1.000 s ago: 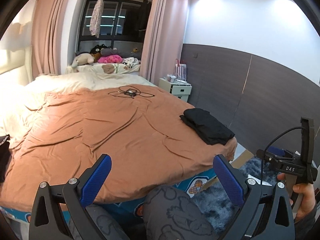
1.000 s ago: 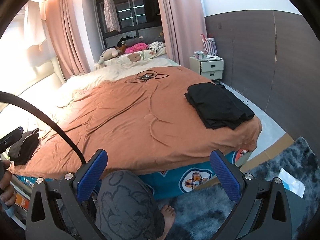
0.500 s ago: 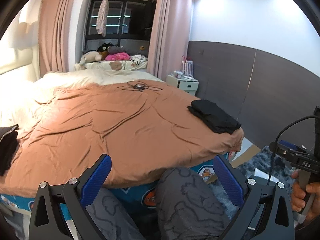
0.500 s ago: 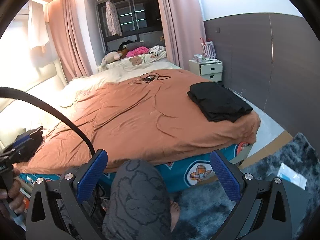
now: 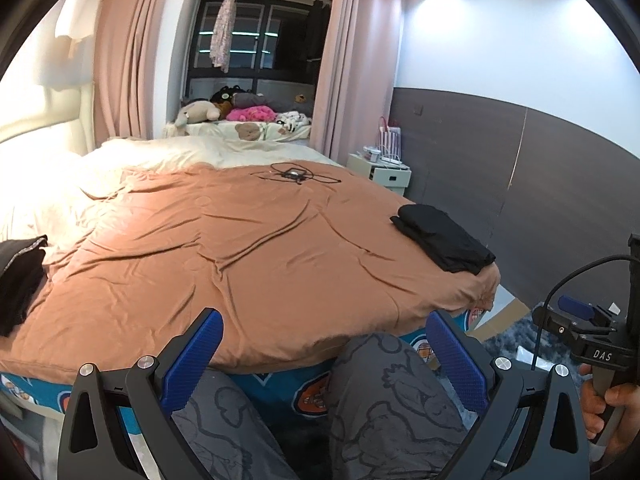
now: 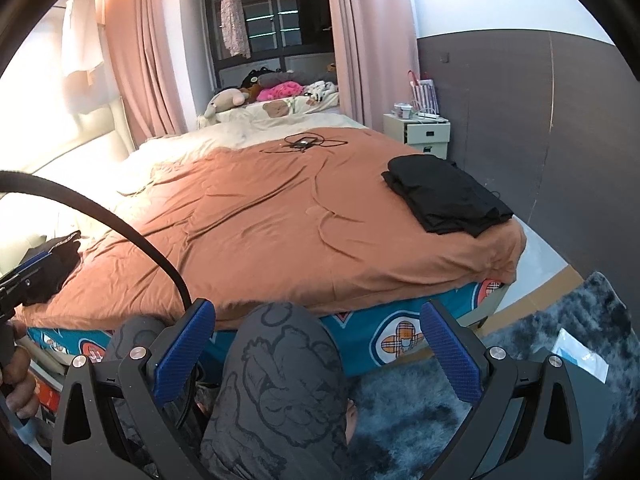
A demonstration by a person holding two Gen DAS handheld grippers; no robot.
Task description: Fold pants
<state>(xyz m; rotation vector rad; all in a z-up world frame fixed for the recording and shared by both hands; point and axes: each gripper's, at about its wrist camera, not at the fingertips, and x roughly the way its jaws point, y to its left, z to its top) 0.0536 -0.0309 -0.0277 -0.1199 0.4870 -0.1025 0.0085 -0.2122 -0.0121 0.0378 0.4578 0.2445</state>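
Left wrist view: the left gripper is held low before the foot edge of a bed, its two blue-padded fingers spread wide with nothing between them. Just beneath and between the fingers are the person's knees in grey patterned trousers, standing between the gripper and the bed edge. Ahead spreads a rumpled orange-brown bedspread. The folded black pants lie ahead and to the right of the gripper, near the bed's right front corner, well apart from the fingers. To the far left, at the bed's edge, sits another dark pile of clothing. Far ahead a tangled black cable rests on the cover, with soft toys beyond it by the window. At the far right a hand grips the right gripper, seen from the side.

Right wrist view: the right gripper is also wide open and empty. One knee fills the space straight below and between its fingers, in front of the blue patterned bed base. The black pants lie ahead and to the right, close to the cover's right edge. A thick black cord arcs across the left side, partly blocking the bed. The dark clothing pile is far left, beside the left gripper. A shaggy grey rug lies to the lower right, a white nightstand far ahead right.
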